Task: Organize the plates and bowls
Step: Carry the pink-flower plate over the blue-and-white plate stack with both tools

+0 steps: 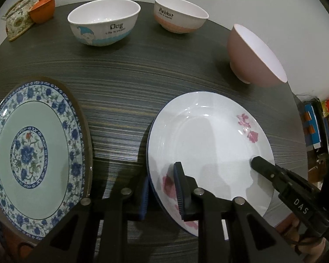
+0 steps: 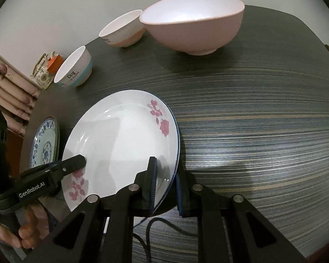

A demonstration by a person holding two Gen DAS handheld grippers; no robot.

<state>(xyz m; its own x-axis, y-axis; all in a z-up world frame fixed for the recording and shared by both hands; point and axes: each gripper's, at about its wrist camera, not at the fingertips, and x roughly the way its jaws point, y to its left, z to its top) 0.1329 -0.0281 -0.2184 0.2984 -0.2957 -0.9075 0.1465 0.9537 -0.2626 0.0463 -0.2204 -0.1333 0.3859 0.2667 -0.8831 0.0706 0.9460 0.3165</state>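
Observation:
A white plate with pink flowers (image 1: 208,135) and a thin blue edge line sits near the front of the dark striped table (image 1: 131,83). My left gripper (image 1: 161,182) is shut on its near left rim, one pad above and one below. My right gripper (image 2: 165,171) is shut on the opposite rim of the same plate (image 2: 120,135). Each gripper shows in the other's view, the right gripper (image 1: 260,164) over the plate's right edge and the left gripper (image 2: 79,162) over its left edge. Whether the plate rests on the table or hangs just above it I cannot tell.
A blue floral plate (image 1: 33,153) lies at the front left. Along the back stand a "Dog" bowl (image 1: 103,22), a "Rabbit" bowl (image 1: 179,14) and a larger pink bowl (image 1: 252,54). A teapot (image 1: 17,22) and an orange cup (image 1: 42,8) occupy the far left corner.

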